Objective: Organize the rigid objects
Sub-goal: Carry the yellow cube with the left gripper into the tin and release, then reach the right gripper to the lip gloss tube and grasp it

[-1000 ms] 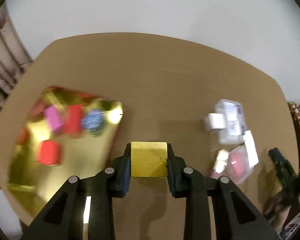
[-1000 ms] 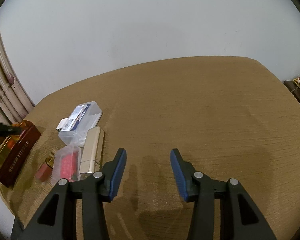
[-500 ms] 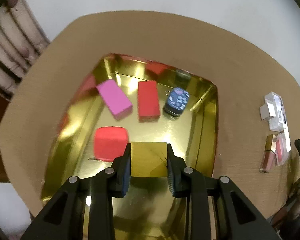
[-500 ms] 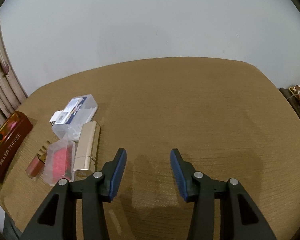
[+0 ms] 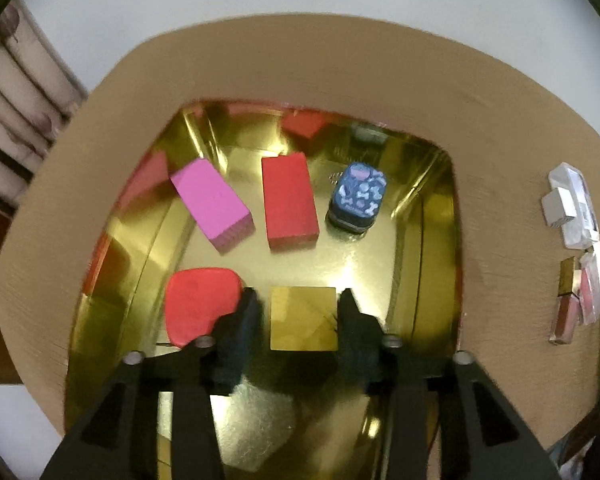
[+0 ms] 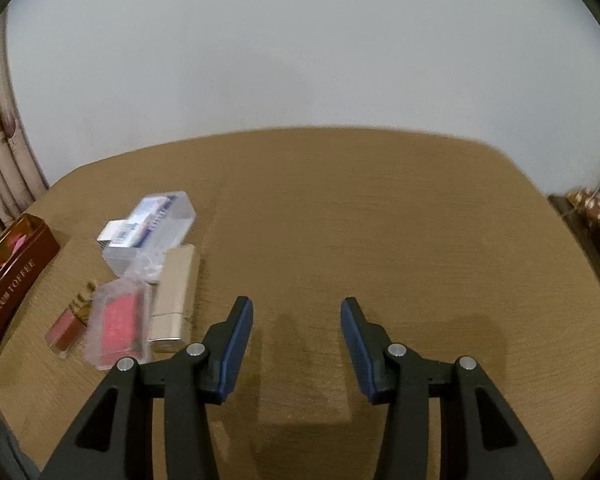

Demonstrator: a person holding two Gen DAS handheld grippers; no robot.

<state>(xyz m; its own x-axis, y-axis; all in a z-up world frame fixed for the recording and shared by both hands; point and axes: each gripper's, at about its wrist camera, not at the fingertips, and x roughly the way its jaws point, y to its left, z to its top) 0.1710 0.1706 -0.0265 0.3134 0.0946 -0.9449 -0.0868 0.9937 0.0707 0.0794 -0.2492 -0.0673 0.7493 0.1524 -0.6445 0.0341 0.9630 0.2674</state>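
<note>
Left claw is hanging inside the gold tin, its jaws parted with slim gaps flanking the yellow block lying on the tin floor beside a red piece. Right claw is hovering wide and holding nothing above the counter, with clear cases lying to its left.

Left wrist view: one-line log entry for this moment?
left gripper: open around yellow block | block: inside gold tin | right gripper: open, empty, over table
</note>
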